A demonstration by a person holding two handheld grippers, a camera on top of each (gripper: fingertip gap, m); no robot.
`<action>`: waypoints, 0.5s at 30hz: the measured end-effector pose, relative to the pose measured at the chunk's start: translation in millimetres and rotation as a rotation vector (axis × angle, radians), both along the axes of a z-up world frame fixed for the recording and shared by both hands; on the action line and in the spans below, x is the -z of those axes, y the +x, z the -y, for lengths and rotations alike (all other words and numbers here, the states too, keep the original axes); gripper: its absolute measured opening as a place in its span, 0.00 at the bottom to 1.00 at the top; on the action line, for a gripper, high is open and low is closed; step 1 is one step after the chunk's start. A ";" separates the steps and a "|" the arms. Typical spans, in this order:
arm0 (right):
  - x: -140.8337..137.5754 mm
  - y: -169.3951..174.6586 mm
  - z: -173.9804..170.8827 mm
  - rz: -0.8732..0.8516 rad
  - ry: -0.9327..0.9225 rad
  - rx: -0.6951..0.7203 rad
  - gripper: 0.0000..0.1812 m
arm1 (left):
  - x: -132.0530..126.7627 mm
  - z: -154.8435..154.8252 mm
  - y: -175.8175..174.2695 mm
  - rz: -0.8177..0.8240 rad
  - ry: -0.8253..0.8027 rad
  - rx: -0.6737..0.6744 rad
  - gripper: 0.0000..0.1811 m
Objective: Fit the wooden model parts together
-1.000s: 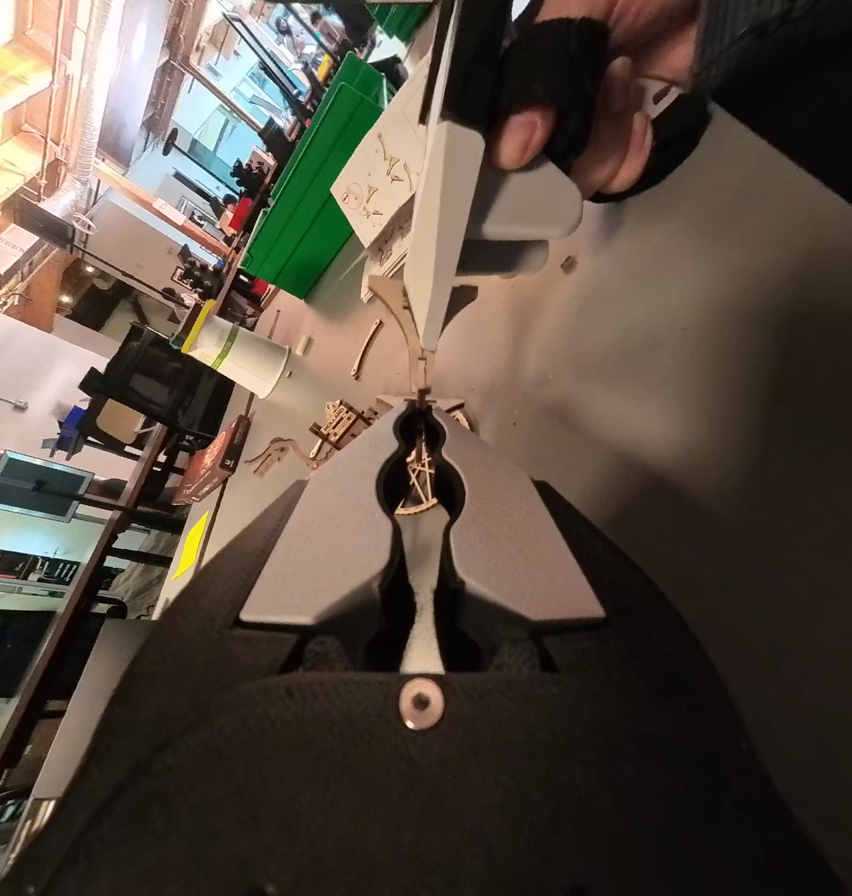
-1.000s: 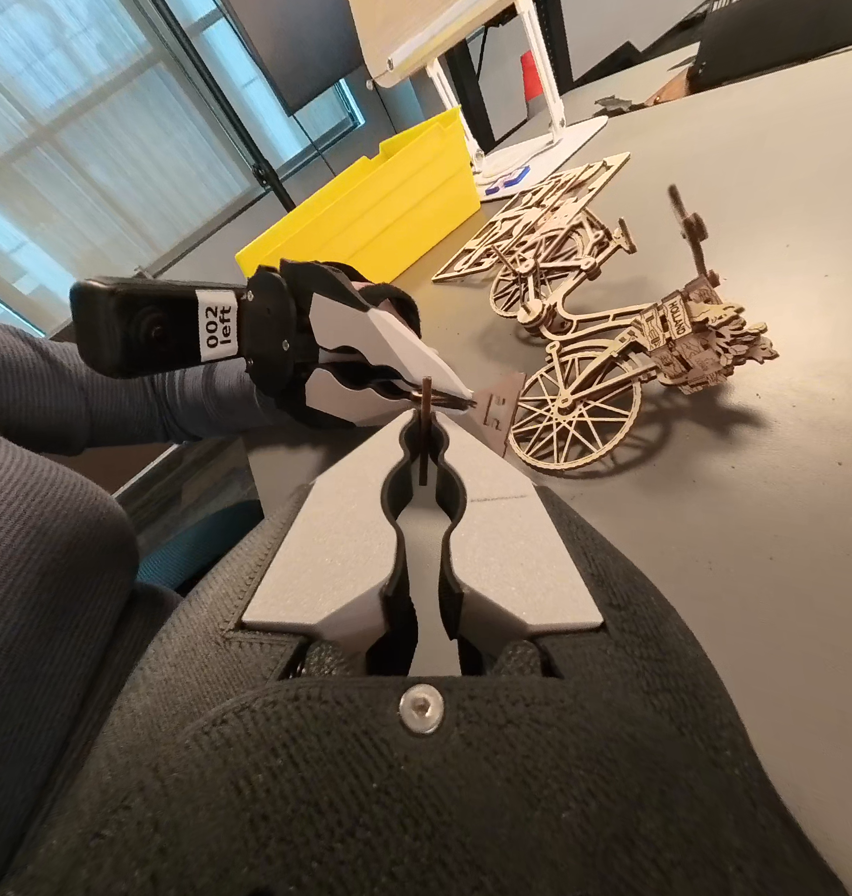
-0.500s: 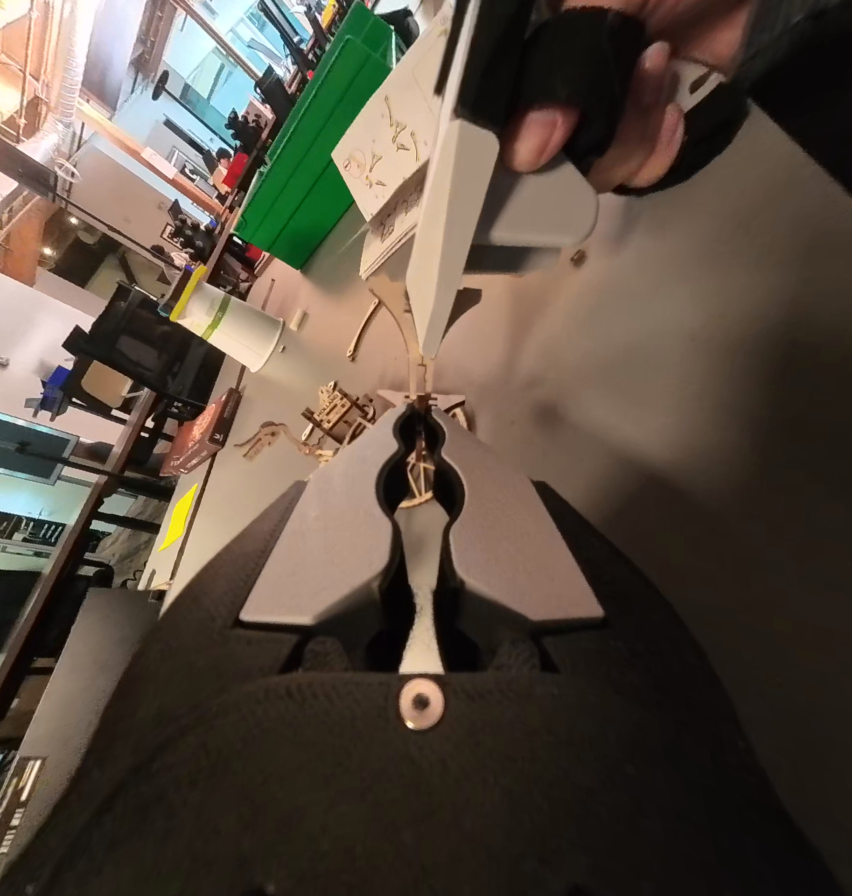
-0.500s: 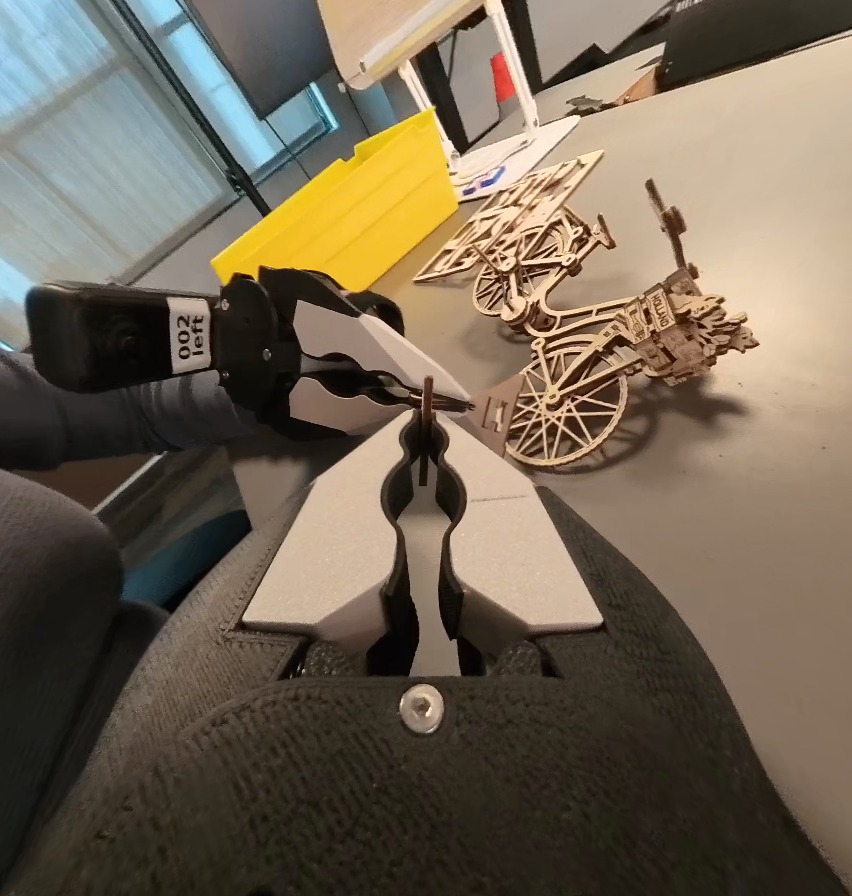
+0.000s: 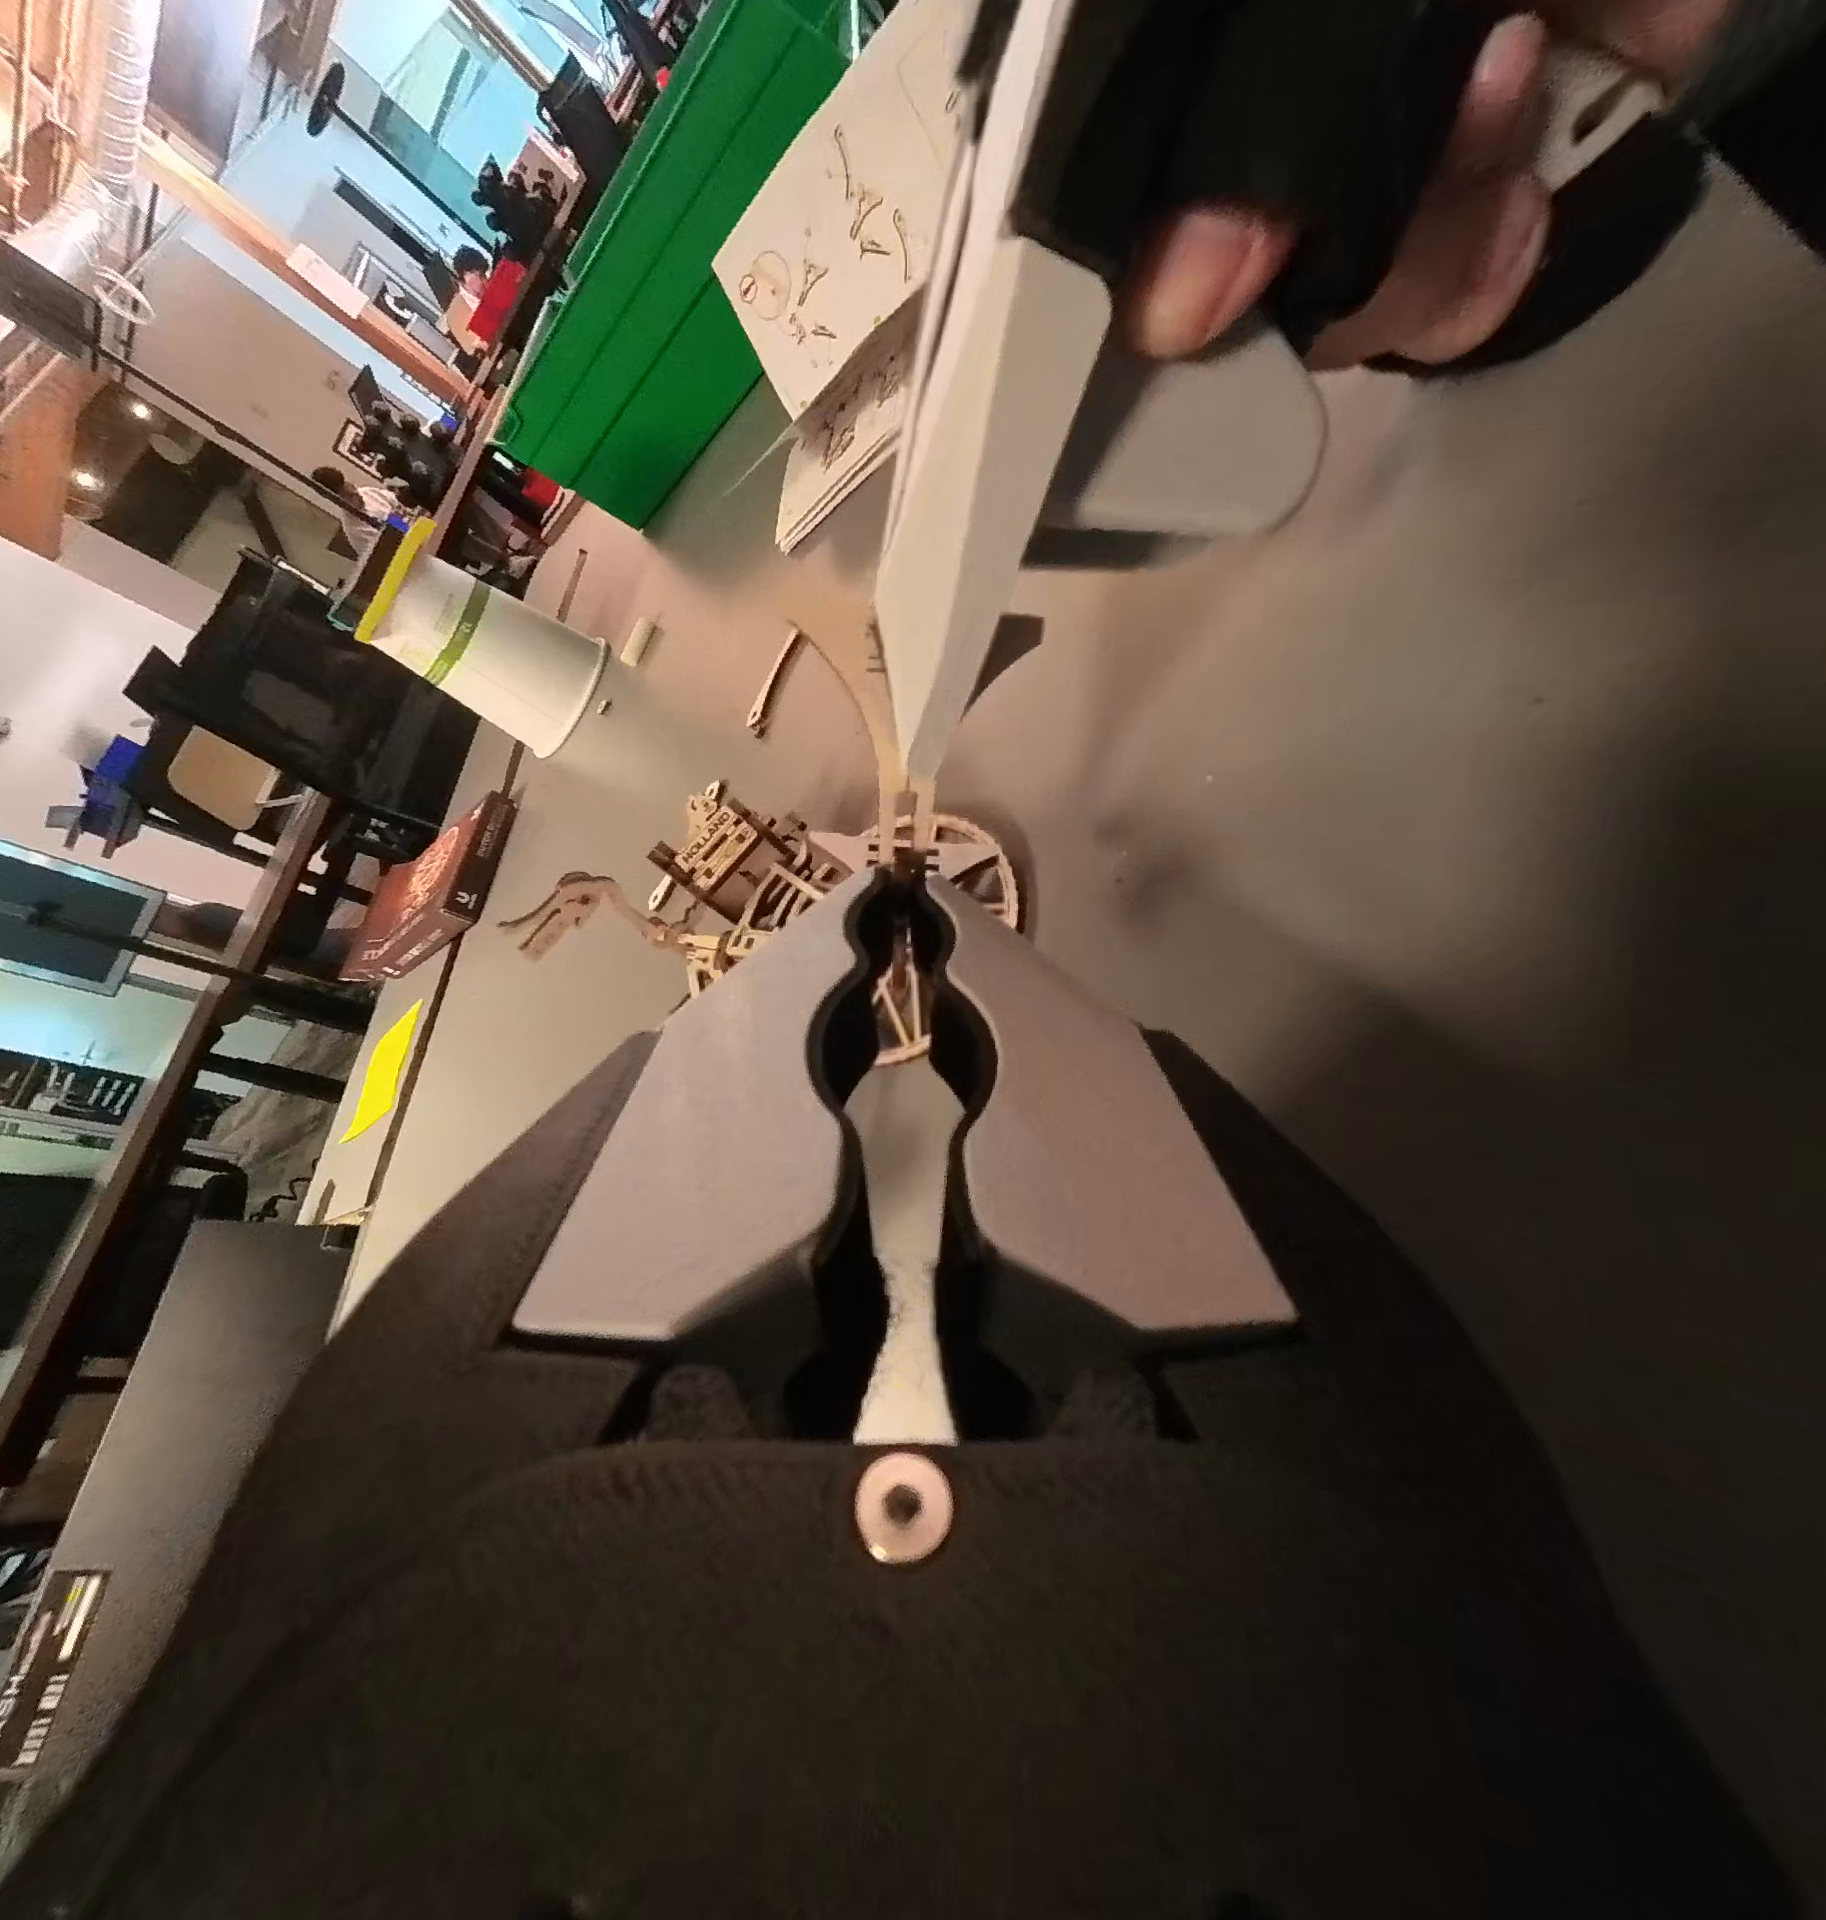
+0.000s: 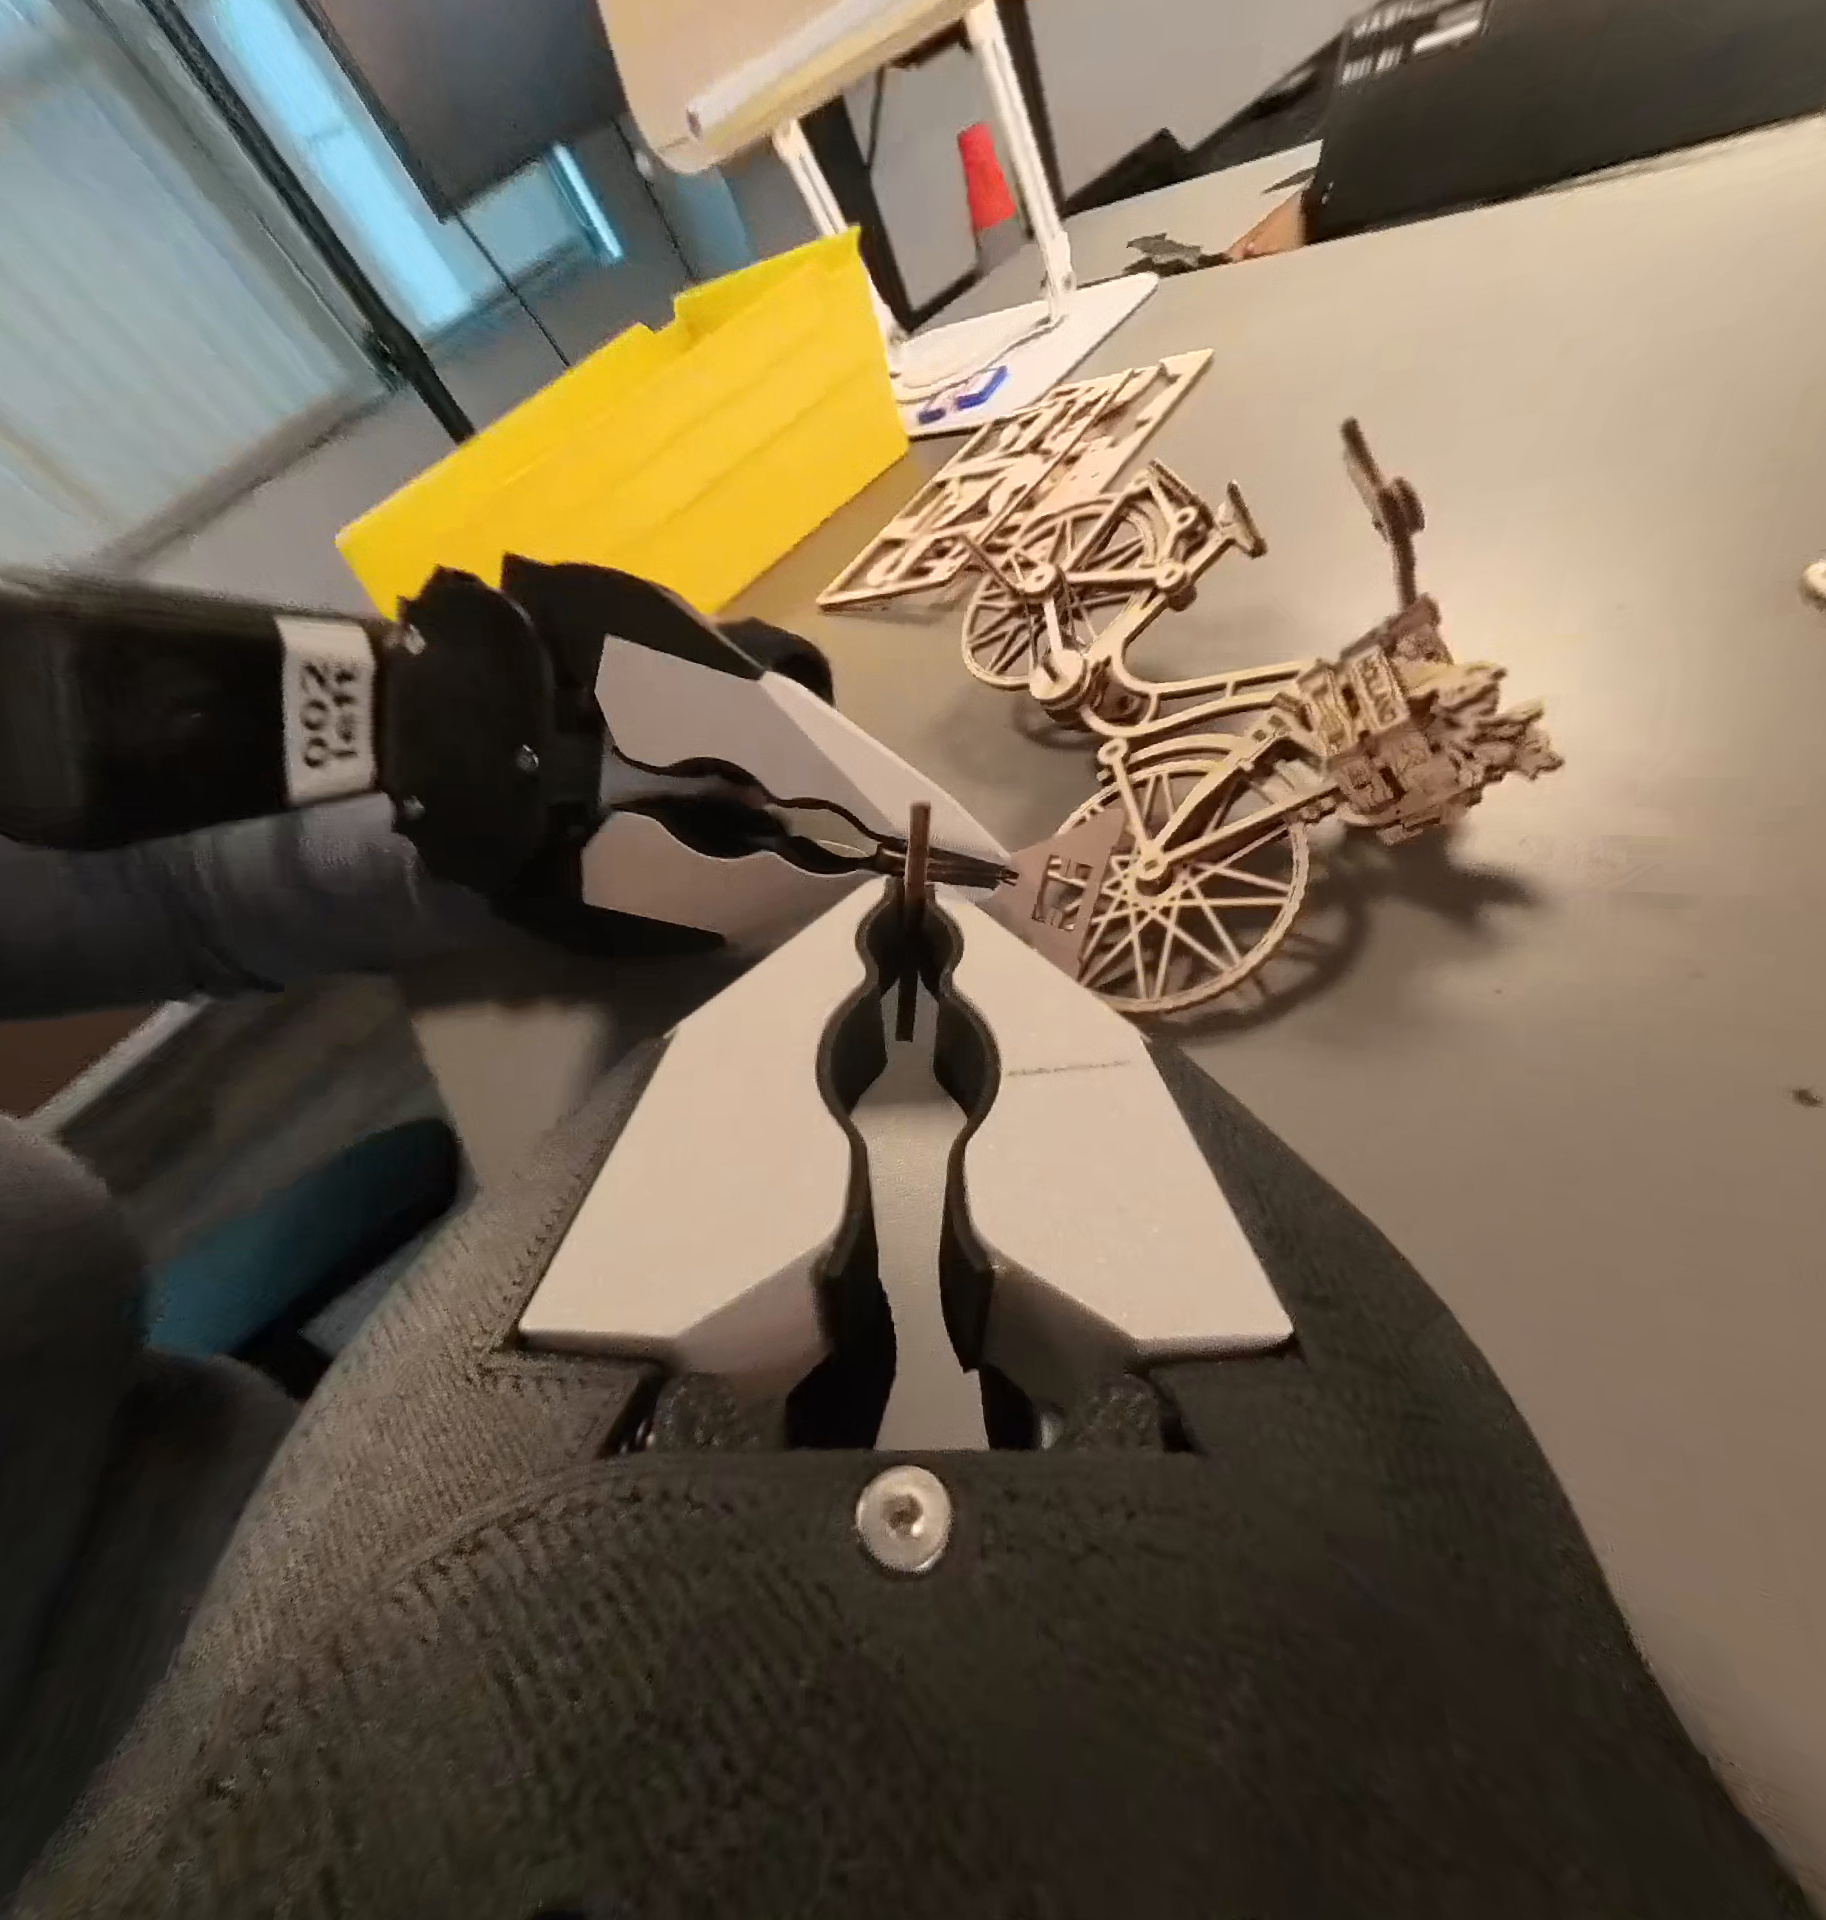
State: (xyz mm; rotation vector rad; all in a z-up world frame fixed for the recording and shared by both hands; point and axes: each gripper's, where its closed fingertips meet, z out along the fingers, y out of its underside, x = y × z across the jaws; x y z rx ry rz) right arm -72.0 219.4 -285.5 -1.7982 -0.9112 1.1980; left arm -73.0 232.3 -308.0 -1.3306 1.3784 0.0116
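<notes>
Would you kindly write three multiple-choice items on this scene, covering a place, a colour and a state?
1. Where does the wooden bicycle model sit?
A. in the bin
B. on the grey table
C. on a chair

2. What colour is the bin in the right wrist view?
A. yellow
B. red
C. white

3. What state is the right gripper in?
A. wide open
B. shut on a thin wooden part
C. out of view

Answers: 1 B, it lies on the tabletop past the grippers; 2 A, its walls are bright yellow; 3 B, its fingers pinch the thin strip between their tips.
</notes>
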 end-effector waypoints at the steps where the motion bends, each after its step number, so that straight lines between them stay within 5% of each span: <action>1: -1.3 1.1 -0.6 -0.041 -0.053 -0.010 0.00 | -1.7 0.1 0.6 0.010 -0.001 0.004 0.00; 15: -7.3 3.4 6.4 -0.148 -0.195 -0.082 0.00 | -1.9 18.3 -4.4 0.018 -0.007 0.080 0.10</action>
